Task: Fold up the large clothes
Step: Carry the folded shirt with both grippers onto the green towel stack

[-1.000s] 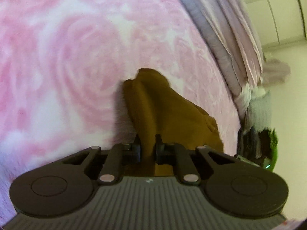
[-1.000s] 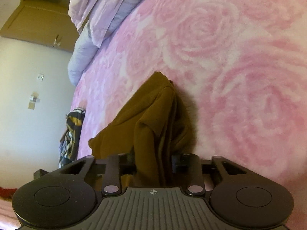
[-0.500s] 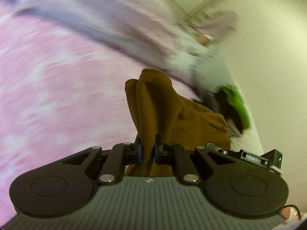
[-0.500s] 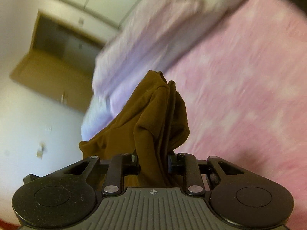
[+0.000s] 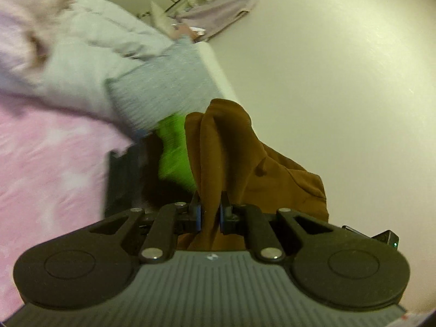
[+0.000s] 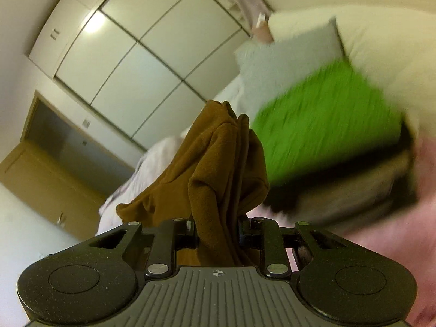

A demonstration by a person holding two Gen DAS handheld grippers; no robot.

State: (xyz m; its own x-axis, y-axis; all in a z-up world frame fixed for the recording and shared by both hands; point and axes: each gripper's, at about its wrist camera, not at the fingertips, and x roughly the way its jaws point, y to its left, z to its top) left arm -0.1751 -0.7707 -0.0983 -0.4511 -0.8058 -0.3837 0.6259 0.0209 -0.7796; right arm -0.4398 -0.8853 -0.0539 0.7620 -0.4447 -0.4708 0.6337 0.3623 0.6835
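A brown fleece garment (image 5: 231,152) is bunched and held up in the air by both grippers. My left gripper (image 5: 209,214) is shut on a fold of it, and the cloth rises between the fingers and spills off to the right. In the right wrist view the same brown garment (image 6: 218,169) stands up from my right gripper (image 6: 217,234), which is shut on a thick bunch of folds. The rest of the garment hangs out of sight below both grippers.
A pink rose-patterned blanket (image 5: 49,163) covers the bed at lower left. A stack of folded clothes with a bright green piece (image 6: 327,120) and a grey one (image 5: 163,87) lies at the bed's far end. White wardrobe doors (image 6: 141,60) and a bare wall (image 5: 340,81) stand behind.
Both grippers have swung upward with the brown garment, lifting it off the bed. The views have turned from the pink blanket toward the folded stack, wall and wardrobe.
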